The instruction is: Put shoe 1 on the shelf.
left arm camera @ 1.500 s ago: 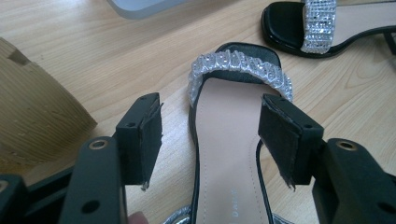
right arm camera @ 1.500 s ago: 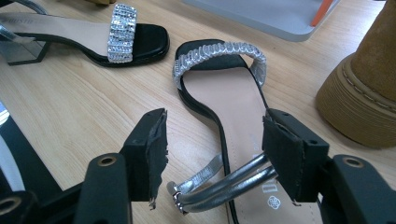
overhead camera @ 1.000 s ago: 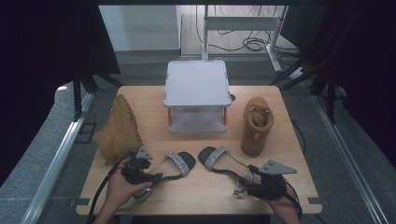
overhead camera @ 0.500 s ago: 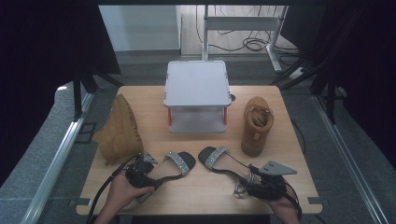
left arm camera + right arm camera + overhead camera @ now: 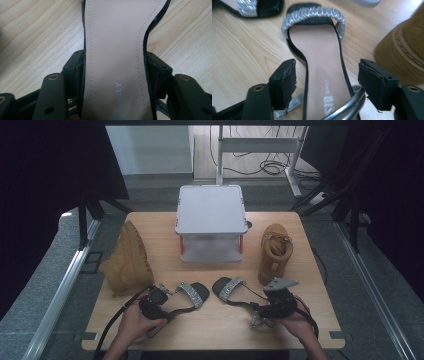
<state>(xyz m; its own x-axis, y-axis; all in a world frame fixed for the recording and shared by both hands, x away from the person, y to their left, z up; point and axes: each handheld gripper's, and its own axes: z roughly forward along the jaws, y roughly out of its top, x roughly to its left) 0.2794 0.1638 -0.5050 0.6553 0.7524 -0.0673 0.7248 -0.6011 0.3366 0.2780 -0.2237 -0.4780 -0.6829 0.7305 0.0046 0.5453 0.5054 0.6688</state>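
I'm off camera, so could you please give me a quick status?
Left tool closing on left sandal. Right tool open, straddling right sandal. Nothing blocking.

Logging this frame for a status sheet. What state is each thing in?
Left tongs: closing on left sandal, pads at its edges.
Right tongs: open, clear of right sandal.
Left boot: lying on its side.
Right boot: upright.
Storage box: lid on.

Dim surroundings — soft, blurry close-ups
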